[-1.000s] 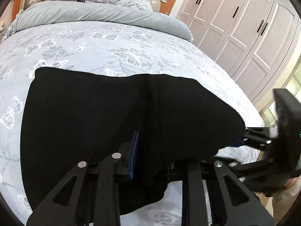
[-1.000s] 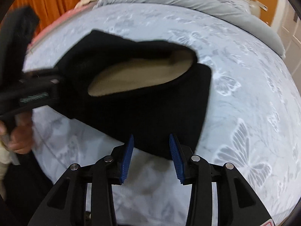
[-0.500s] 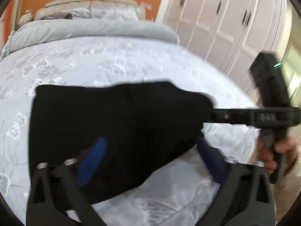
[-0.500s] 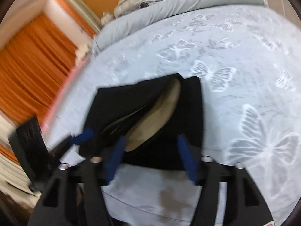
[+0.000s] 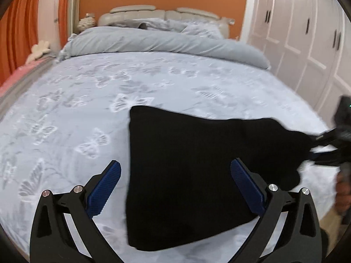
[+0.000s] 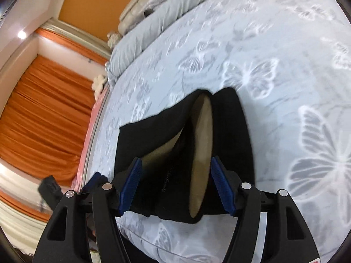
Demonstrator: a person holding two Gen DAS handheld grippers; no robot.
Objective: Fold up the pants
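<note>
Left wrist: our left gripper (image 5: 175, 176) is spread wide, gripping nothing, above the black pants (image 5: 197, 171) lying on the butterfly bedspread (image 5: 87, 100).

Right wrist: our right gripper (image 6: 176, 185) gapes, its 2 pads flanking the pants' tan-lined waist opening (image 6: 201, 153).

Pants (image 5: 197, 166) on bed (image 5: 87, 114), between both tongs' fingers.

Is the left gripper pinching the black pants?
No, the left gripper is wide open, with the pants lying loose on the bed.
</note>
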